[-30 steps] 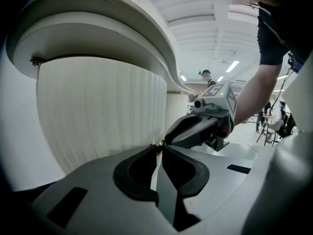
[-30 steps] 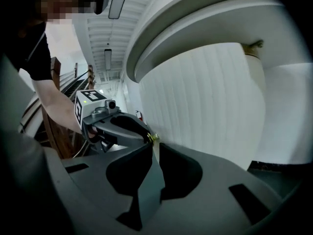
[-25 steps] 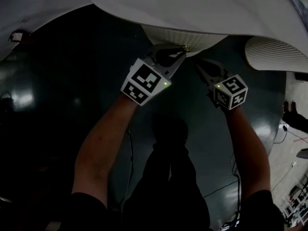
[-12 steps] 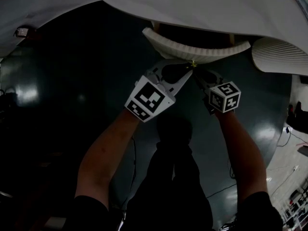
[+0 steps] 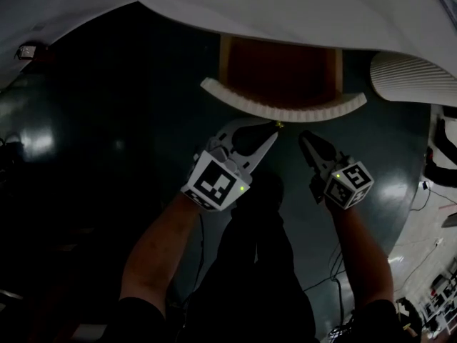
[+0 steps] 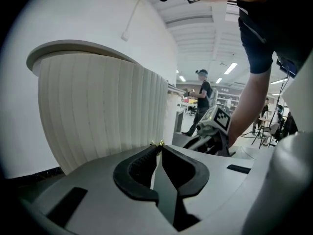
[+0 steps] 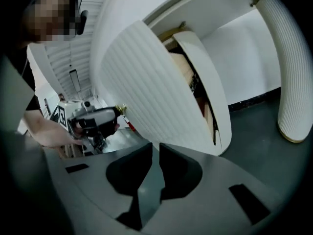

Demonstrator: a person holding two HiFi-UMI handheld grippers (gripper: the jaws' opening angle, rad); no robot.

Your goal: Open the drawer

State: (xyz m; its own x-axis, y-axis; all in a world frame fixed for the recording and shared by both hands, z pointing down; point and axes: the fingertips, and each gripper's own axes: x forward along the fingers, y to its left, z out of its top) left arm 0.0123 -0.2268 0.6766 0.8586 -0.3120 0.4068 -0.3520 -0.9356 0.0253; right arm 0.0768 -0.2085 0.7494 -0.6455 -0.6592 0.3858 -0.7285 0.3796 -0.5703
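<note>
The drawer, with a curved white ribbed front (image 5: 285, 110) (image 6: 102, 111) (image 7: 146, 92), stands pulled out from under the white tabletop (image 5: 285, 13), and its brown wooden inside (image 5: 278, 70) shows. My left gripper (image 5: 275, 127) (image 6: 156, 146) is shut on the small brass knob (image 5: 279, 124) (image 6: 157, 143) at the middle of the front. My right gripper (image 5: 304, 136) (image 7: 155, 145) hangs just right of the knob, apart from the drawer. Its jaws are together with nothing between them.
A second ribbed white rounded panel (image 5: 407, 77) (image 7: 288, 67) stands to the right of the drawer. Below lies dark glossy floor (image 5: 86, 120), with my own legs under my arms and cables (image 5: 335, 263) nearby. People stand far off in the left gripper view.
The drawer has slid out toward me, drawn by my left gripper on the knob. My right gripper has pulled back to the right, away from the knob.
</note>
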